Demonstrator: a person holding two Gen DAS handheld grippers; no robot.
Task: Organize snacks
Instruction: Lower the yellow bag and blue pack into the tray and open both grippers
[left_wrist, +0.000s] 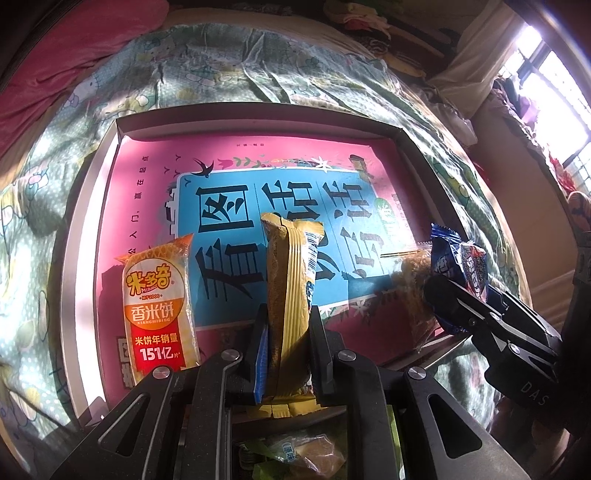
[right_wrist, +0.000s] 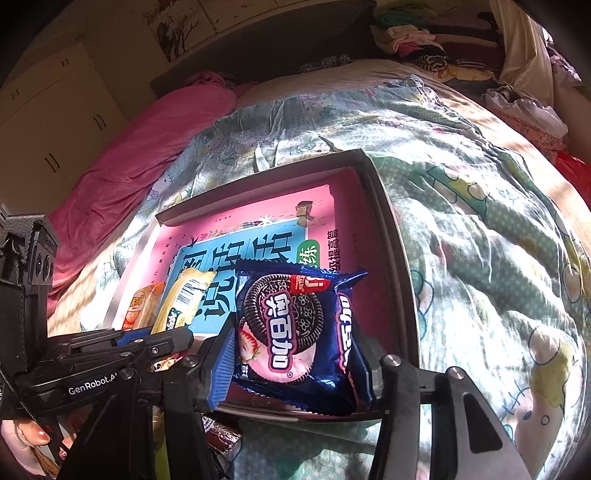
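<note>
Left gripper: clamped tight on the yellow pack, pads squeezing its lower half, and it's poised over the tray.
Yellow pack: standing on edge between the fingers, top end tipped toward the middle of the tray, barcode side turned right; from the right wrist view it leans beside the orange one.
Right gripper: fingers closed on the Oreo pack, one pad on each side edge, jaws fairly wide because the pack is wide.
Oreo pack: blue wrapper, cookie picture facing the camera, held above the tray's near right corner.
Rice cracker: orange pack, lying flat in the tray at its left side, just beside the yellow pack.
Clear packet: brownish snack in see-through wrap, resting at the tray's right edge, next to the right gripper.
Tray: shallow, dark rim, pink and blue printed floor, sitting on the quilt.
Loose snacks: more wrappers on the quilt below the tray's near edge, partly hidden by the left gripper.
Hand: fingers seen at the lower left of the right wrist view, on the left gripper's handle.
</note>
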